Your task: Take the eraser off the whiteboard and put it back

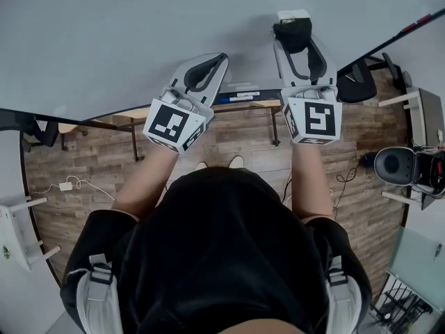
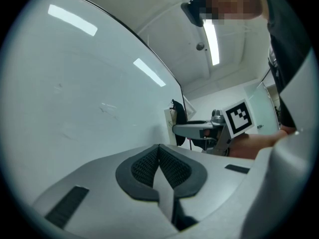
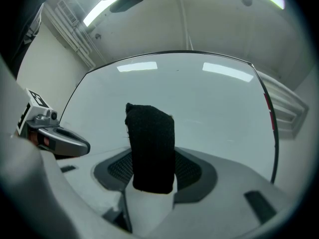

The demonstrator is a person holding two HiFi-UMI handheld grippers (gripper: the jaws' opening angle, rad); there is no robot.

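A wide whiteboard (image 1: 139, 33) fills the top of the head view, its face bare and glossy, as a person (image 1: 222, 256) in a dark top stands before it with both forearms raised and a gripper in each hand. The left gripper (image 1: 221, 58), held about level beside its partner, is clenched on nothing, its ribbed pads pressed together with only the board beyond them. The right gripper (image 1: 295, 39) is clamped on the eraser (image 1: 293, 18), its pads pressing the two flanks. The eraser sits at the jaw tips, right at the board's face, and no view settles whether it touches the board. The step in hand reads as the taking-off: the grip is made, but the eraser is not yet clearly away from the board. The next move would call for a straight pull back toward the person, with the clamp kept firm so the block does not twist, then a square return so it seats flat. The eraser appears to lie with its long axis along the jaws, end-on to the board. Black felt covers most of what shows, with white body below it in the right gripper view and a white end past the tips from above.
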